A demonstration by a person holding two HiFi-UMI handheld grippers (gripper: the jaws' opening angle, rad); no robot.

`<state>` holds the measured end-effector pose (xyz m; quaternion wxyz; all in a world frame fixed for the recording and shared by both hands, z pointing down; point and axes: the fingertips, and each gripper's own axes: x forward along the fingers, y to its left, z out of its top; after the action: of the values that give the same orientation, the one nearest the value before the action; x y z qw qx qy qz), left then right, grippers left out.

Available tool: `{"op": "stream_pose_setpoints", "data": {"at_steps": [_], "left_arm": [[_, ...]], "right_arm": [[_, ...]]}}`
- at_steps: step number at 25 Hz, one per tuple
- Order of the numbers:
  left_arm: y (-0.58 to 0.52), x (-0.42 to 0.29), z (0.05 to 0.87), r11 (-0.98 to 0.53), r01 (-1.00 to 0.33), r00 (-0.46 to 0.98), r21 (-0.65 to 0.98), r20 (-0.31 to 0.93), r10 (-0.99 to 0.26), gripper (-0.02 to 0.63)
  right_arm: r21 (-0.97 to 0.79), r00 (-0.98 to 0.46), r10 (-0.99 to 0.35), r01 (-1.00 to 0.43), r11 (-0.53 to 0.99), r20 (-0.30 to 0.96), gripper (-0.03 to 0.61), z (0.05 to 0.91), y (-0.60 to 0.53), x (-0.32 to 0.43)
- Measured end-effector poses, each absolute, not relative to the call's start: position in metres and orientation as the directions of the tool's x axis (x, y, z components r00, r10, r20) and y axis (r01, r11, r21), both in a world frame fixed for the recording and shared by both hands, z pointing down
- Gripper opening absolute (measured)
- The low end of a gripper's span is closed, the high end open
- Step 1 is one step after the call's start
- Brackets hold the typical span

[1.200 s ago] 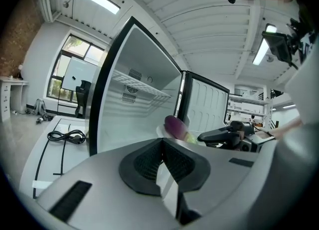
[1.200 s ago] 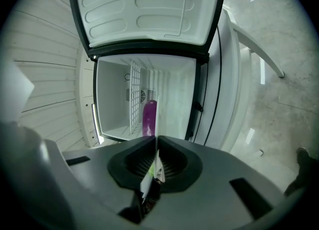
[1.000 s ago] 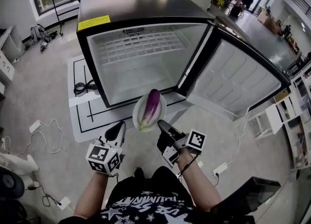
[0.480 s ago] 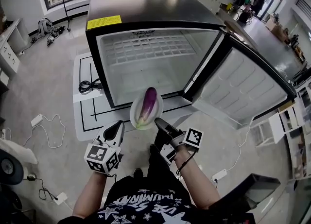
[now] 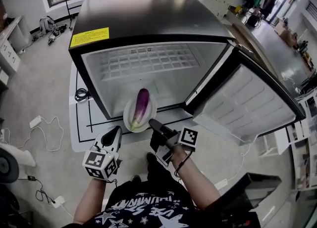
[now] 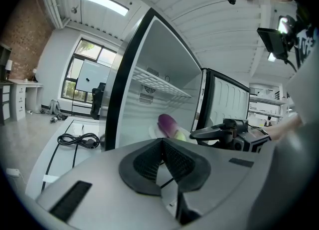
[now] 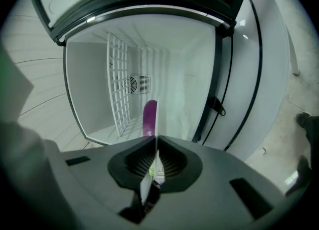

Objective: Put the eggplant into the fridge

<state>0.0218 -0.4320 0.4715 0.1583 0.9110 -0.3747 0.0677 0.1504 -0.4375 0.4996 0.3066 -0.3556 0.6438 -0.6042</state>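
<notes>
A purple eggplant (image 5: 141,106) with a green stem end lies on a white plate (image 5: 151,109), held just in front of the open fridge (image 5: 148,12). My right gripper (image 5: 151,122) is shut on the plate's near rim. In the right gripper view the plate (image 7: 156,124) shows edge-on between the jaws (image 7: 155,146), with the eggplant (image 7: 149,116) beyond it. My left gripper (image 5: 117,132) hangs to the plate's lower left, shut with nothing in it (image 6: 162,144). From the left gripper view the eggplant (image 6: 168,123) sits at the fridge opening.
The fridge door (image 5: 237,101) stands swung open to the right. A wire shelf (image 5: 143,59) crosses the upper part of the bare white interior. A black cable (image 5: 81,93) lies on the white floor mat (image 5: 81,125) left of the fridge.
The plate with the eggplant has moved forward, closer to the fridge opening, along with both grippers. The fridge now looms larger in the head view.
</notes>
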Motion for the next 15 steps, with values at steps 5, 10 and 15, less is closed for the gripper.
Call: {"op": "stream_pose_setpoints", "data": {"at_steps": [5, 10, 15], "left_arm": [[-0.453, 0.039, 0.474, -0.651, -0.721, 0.693, 0.239, 0.246, -0.678, 0.009], [-0.485, 0.056, 0.471, -0.630, -0.741, 0.671, 0.232, 0.246, -0.699, 0.008], [-0.504, 0.063, 0.474, -0.598, -0.766, 0.643, 0.236, 0.252, -0.724, 0.008]], "right_arm": [[-0.996, -0.593, -0.805, -0.083, 0.035, 0.021, 0.020, 0.496, -0.467, 0.159], [-0.996, -0.619, -0.785, -0.090, 0.029, 0.033, 0.020, 0.500, -0.499, 0.174], [-0.994, -0.650, -0.758, -0.103, 0.027, 0.046, 0.020, 0.505, -0.520, 0.180]]}}
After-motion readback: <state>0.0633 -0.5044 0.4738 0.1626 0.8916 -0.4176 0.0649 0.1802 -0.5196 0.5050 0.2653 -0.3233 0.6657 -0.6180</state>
